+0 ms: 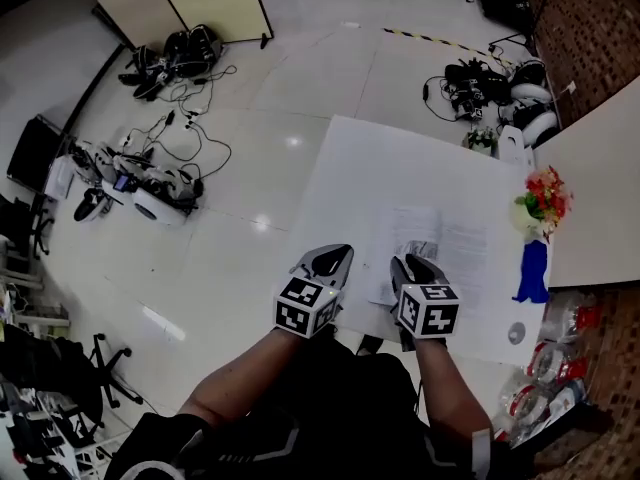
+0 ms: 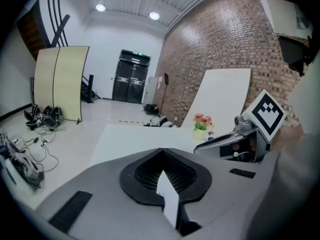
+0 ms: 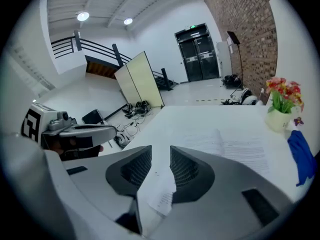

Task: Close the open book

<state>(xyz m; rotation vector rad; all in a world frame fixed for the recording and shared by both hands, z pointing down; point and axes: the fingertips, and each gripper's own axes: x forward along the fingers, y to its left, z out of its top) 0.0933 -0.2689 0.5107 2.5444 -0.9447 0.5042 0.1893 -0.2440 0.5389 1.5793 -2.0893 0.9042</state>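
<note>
The open book point(image 1: 447, 240) lies flat on the white table point(image 1: 370, 168), its printed pages point(image 3: 235, 146) facing up. My right gripper point(image 1: 418, 265) hovers at the book's near edge. Its jaws point(image 3: 160, 154) stand a little apart, and a small printed paper scrap point(image 3: 163, 195) hangs in the gap, not pinched. My left gripper point(image 1: 333, 259) is over the table's near left edge, left of the book. Its jaws point(image 2: 161, 151) are pressed together with a white paper slip point(image 2: 168, 200) sticking out of the seam.
A vase of flowers point(image 1: 543, 200) and a blue cloth point(image 1: 532, 271) sit at the table's right edge beside a leaning white board point(image 1: 600, 188). Cables and headsets point(image 1: 140, 183) lie on the floor to the left. A brick wall point(image 1: 590, 28) runs along the right.
</note>
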